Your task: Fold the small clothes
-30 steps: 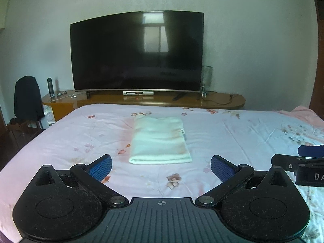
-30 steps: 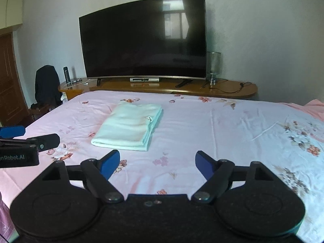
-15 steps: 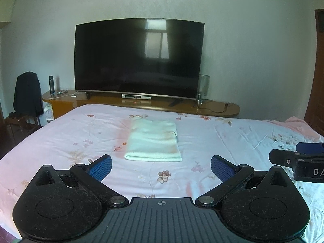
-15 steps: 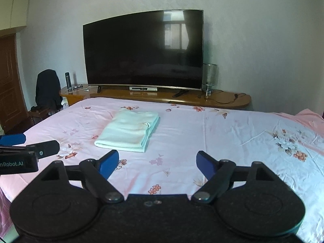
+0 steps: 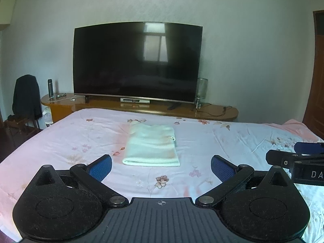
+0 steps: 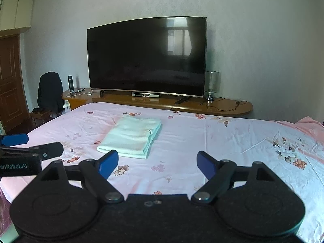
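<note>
Folded pale-green cloth (image 5: pixel 151 146), perhaps a towel, lies on the bed (image 5: pixel 232 141) ahead of us, long axis pointing away, nearer our left gripper (image 5: pixel 161 165) than our right gripper (image 6: pixel 157 161), both released and empty.

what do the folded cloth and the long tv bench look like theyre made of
Folded cloth: probably soft terry or fleece, pale mint, matte; its folded edges look thick and rounded. TV bench: seemingly varnished wood, or a wood-look laminate; its brown top is glossy and mirrors the TV stand.
</note>
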{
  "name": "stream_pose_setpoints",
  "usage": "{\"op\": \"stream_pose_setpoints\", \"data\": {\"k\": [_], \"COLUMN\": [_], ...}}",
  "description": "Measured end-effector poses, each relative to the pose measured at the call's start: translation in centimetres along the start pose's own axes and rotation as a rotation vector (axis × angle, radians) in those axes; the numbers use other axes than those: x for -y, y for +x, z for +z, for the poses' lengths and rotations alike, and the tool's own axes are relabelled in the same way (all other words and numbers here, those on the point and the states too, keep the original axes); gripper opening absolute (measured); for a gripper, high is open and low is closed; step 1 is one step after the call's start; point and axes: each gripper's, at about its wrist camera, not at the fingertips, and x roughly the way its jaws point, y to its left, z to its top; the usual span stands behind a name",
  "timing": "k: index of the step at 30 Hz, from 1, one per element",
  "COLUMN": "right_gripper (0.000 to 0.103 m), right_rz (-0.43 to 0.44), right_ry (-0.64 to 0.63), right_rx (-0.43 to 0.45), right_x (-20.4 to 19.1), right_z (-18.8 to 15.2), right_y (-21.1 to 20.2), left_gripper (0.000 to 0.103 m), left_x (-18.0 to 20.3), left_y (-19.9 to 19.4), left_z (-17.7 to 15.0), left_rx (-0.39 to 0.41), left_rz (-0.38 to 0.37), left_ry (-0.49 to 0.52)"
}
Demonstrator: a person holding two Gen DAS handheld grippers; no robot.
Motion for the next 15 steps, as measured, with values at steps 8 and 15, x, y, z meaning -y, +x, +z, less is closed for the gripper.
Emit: {"op": "stream_pose_setpoints", "data": {"k": [8, 15], "right_gripper": [0.084, 0.085], "right_rz": [-0.017, -0.020], "right_ry": [0.016, 0.019], "right_rx": [0.016, 0.016], "right_x": [-0.08, -0.02], "right_z": [0.29, 0.42], "right_y": [0.32, 0.59], "left_gripper": [0.103, 0.103], "left_x": [0.56, 0.73], "left_y": [0.36, 0.59], "left_z": [0.60, 0.81], "left_rx": [0.006, 0.005], "left_rz": [-0.006, -0.011], "left_ry": [0.022, 0.024]}}
